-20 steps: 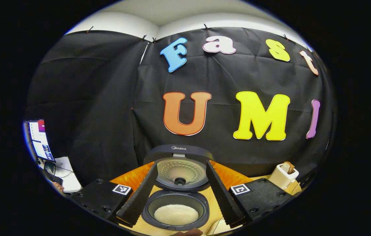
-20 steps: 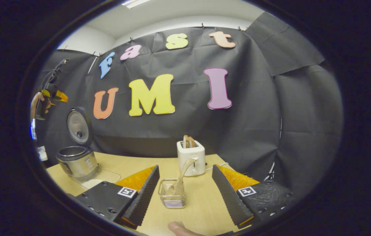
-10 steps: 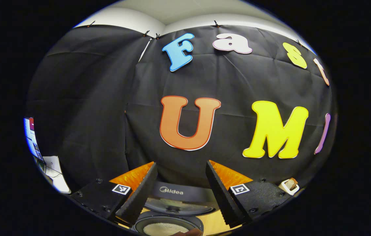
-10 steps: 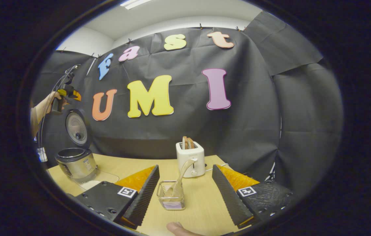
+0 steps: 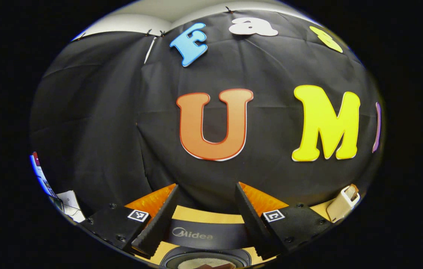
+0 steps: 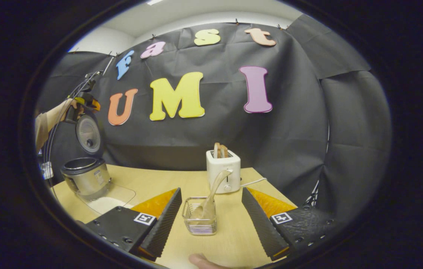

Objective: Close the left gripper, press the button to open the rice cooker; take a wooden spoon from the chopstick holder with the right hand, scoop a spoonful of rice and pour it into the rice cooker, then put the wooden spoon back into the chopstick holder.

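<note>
The wooden table (image 6: 151, 183) spreads across the lower half of the right gripper view. At its left edge stands the rice cooker (image 6: 86, 179), lid (image 6: 88, 133) swung up and open, with a shallow tray of rice (image 6: 108, 203) just in front of it. A white toaster (image 6: 223, 171) sits at centre, toward the back. Lower centre, the clear chopstick holder (image 6: 199, 220) carries the wooden spoon (image 6: 211, 196), leaning up to the right. The right gripper (image 6: 211, 220) hangs wide, its fingers well apart on either side of the holder, touching nothing. At upper left a hand holds the left gripper (image 6: 84, 106) above the lid. In the left gripper view, the left gripper (image 5: 205, 220) gapes wide over the lid's top edge.
</note>
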The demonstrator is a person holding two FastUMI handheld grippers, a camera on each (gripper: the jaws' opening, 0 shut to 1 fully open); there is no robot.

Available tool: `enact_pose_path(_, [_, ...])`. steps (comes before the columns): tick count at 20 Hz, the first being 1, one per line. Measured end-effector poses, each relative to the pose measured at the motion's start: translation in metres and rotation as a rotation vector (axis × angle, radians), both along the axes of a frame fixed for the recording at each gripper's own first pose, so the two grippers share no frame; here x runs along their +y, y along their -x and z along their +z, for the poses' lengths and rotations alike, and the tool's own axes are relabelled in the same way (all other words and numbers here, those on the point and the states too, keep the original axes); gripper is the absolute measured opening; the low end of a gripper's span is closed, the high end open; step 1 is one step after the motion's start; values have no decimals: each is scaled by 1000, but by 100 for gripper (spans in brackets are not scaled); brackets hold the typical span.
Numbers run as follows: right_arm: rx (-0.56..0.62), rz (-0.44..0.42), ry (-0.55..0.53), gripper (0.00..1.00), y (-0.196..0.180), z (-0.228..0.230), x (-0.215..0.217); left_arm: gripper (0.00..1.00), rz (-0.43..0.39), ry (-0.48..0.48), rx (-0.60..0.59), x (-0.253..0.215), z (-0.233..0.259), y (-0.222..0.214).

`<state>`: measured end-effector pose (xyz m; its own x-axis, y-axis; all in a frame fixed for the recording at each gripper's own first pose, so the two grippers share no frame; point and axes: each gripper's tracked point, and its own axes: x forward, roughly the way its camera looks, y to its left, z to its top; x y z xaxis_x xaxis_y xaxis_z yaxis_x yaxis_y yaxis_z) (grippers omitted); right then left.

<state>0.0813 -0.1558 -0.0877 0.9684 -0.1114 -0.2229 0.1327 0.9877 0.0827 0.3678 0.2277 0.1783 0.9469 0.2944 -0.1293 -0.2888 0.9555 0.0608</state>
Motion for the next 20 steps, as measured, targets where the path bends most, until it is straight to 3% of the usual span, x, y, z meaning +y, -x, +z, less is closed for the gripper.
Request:
enact_pose_path(1, [0, 0, 0, 96, 0, 1, 0, 84, -7, -18, 5, -3, -1, 0])
enact_pose_path(2, [-2, 0, 1, 93, 1, 2, 1, 93, -12, -18, 11, -8, -4, 3])
enact_pose_path(13, [-92, 18, -43, 96, 37, 47, 4, 91, -40, 16, 56, -34, -43, 97])
enact_pose_path(14, [-103, 16, -43, 92, 40, 52, 2, 91, -52, 31, 77, -37, -53, 106])
enact_pose_path(15, [-113, 10, -44, 96, 44, 56, 0, 91, -58, 49, 98, -40, -62, 115])
enact_pose_path(20, [-156, -3, -52, 95, 60, 73, -5, 91, -87, 116, 260, -56, -118, 151])
